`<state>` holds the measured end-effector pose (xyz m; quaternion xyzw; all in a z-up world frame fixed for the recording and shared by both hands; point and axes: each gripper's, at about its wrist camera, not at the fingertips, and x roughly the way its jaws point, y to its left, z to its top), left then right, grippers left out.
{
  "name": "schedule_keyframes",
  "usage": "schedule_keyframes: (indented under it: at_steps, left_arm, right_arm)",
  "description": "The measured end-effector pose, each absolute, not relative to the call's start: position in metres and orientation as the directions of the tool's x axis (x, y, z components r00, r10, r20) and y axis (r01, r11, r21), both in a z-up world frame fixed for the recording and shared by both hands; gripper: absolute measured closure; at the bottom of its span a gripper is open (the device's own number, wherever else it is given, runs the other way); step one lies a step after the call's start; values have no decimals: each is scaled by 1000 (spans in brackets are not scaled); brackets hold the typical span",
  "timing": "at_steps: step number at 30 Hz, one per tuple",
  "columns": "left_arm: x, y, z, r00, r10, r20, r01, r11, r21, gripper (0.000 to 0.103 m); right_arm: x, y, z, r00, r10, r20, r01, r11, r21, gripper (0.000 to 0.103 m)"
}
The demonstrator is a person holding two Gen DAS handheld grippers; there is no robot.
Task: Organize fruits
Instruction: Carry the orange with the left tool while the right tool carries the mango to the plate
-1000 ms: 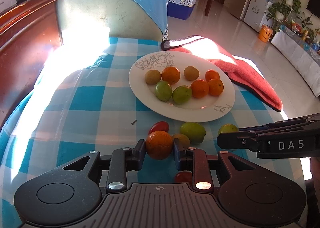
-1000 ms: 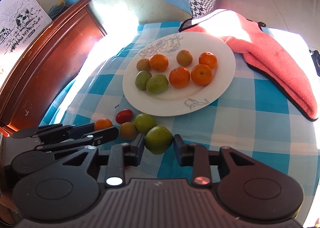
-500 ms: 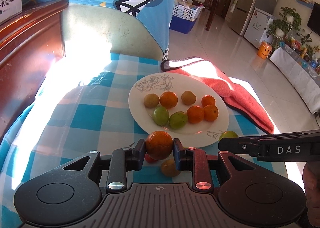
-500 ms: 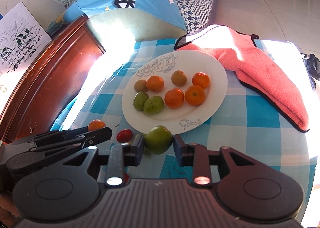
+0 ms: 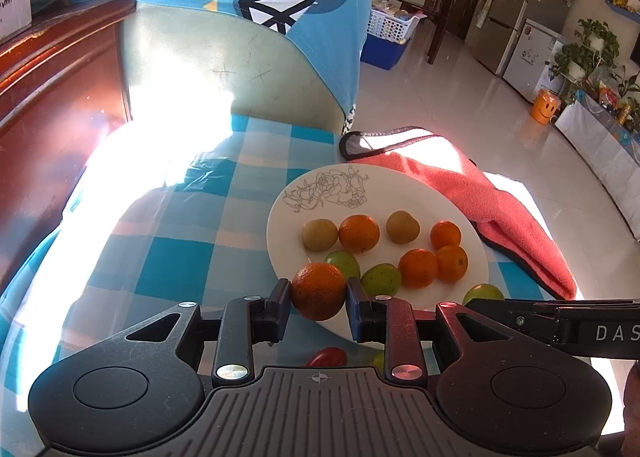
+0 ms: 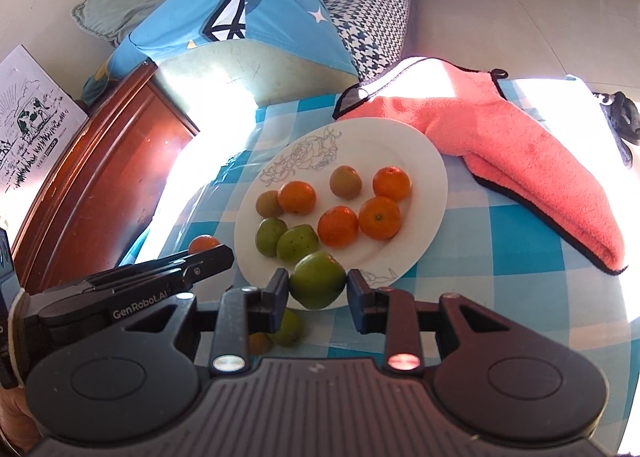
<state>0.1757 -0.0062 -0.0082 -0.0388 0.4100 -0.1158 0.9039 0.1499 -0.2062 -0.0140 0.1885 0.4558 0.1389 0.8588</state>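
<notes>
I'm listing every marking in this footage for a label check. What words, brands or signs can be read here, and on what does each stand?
"DAS": on the side of the right tool, cut off at the picture's edge.
"GenRobot.AI": on the side of the left tool.
Smiley face sign: on the orange pot on the floor.
Print under the cow drawing on the white box: too small to read.
Fridge stickers: too blurred to read.

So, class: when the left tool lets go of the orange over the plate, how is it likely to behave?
The orange is round, so it will probably roll. The plate looks shallow with a low rim, so it may only partly stop it. The fruit already lying there could check it. It looks firm: the tool leaves no visible dent.
</notes>
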Motion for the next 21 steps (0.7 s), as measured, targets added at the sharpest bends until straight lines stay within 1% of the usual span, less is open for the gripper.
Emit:
schedule_keyframes:
  at_steps: [5, 13, 21]
  left_arm:
    - [192, -6, -15, 633, -246, -734, 171, 969, -178, 77]
    - [213, -8, -28, 628, -224, -745, 156, 975, -162, 77]
    - [228, -8, -32, 622, -242, -745, 152, 970, -189, 76]
  right_arm:
    - [157, -204, -20, 550, 404, -731, -43, 887, 459, 71]
    - [166, -201, -27, 555, 395, -732, -23, 887, 462, 71]
    - [173, -200, -32, 561, 373, -739, 10, 889, 457, 70]
